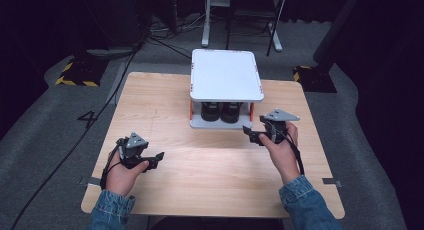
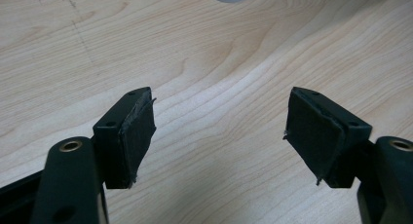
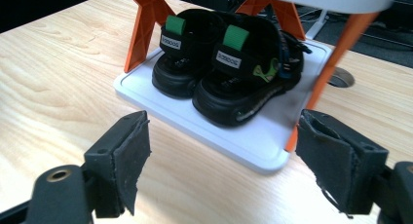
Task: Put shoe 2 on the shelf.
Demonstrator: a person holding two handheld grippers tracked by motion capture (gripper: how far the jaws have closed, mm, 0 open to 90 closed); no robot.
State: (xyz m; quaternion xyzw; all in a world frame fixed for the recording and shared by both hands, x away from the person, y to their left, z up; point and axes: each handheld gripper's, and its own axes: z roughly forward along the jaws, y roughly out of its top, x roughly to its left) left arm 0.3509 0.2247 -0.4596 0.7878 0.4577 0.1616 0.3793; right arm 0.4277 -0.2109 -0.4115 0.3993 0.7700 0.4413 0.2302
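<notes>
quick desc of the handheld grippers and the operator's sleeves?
Both grippers, left gripper and right gripper, are black, each topped by a grey three-cornered plate and trailing a black cable. Jaws carry dark, frayed pads. Sleeves are blue denim.

Two black sandals point(image 3: 229, 63) with green tabs sit side by side on the white bottom shelf point(image 3: 253, 143) of a small rack with orange legs point(image 3: 146, 24). The right gripper point(image 3: 221, 160) is wide open, near the shelf's front edge, over the wooden table point(image 3: 58, 78).
</notes>
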